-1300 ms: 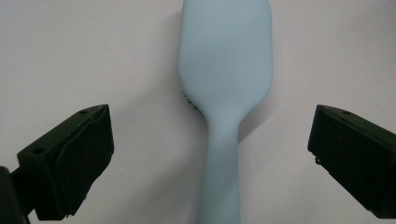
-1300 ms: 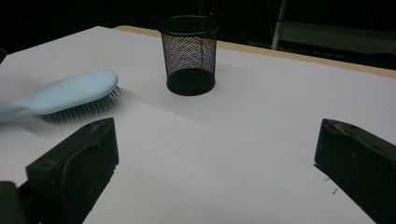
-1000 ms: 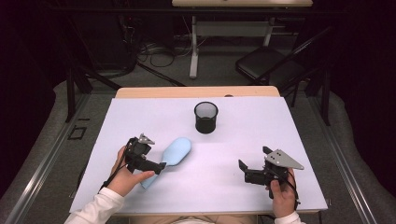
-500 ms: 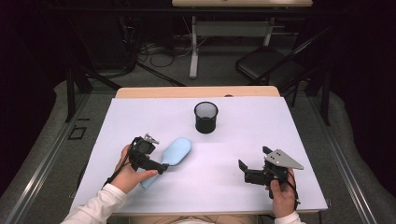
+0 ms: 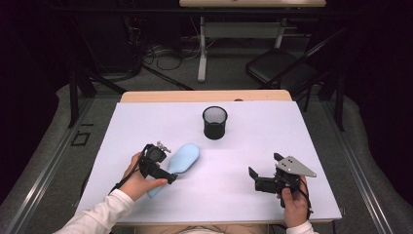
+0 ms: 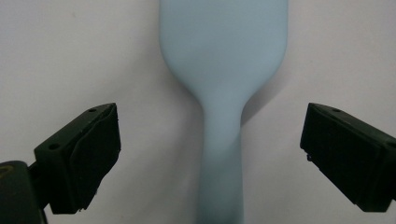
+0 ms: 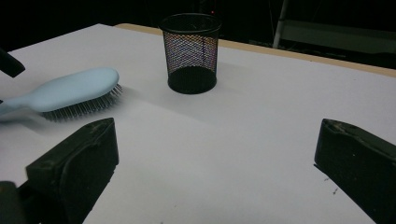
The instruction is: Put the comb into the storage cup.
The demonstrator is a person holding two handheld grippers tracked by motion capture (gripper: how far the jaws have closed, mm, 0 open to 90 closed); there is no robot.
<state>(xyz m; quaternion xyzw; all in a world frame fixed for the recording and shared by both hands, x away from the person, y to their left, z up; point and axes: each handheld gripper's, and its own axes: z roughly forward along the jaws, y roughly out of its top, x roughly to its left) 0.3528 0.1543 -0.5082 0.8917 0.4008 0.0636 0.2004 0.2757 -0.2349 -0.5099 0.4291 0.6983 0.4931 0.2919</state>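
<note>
A: Hairbrush (image 5: 184, 158), pale blue, lies bristles-down on our white table (image 5: 253, 146), left of centre, near the black mesh cup (image 5: 215, 122). We can't spot any brand or lettering on it.

B: Yep. Our left gripper (image 5: 165, 171) sits over the handle, jaws spread wide either side, touching nothing. Our right gripper (image 5: 256, 177) is well apart, gaping too, holding nothing.

room dark | grey floor (image 5: 44, 146) | black chair (image 5: 280, 73) | white-covered table (image 5: 272, 131)
</note>
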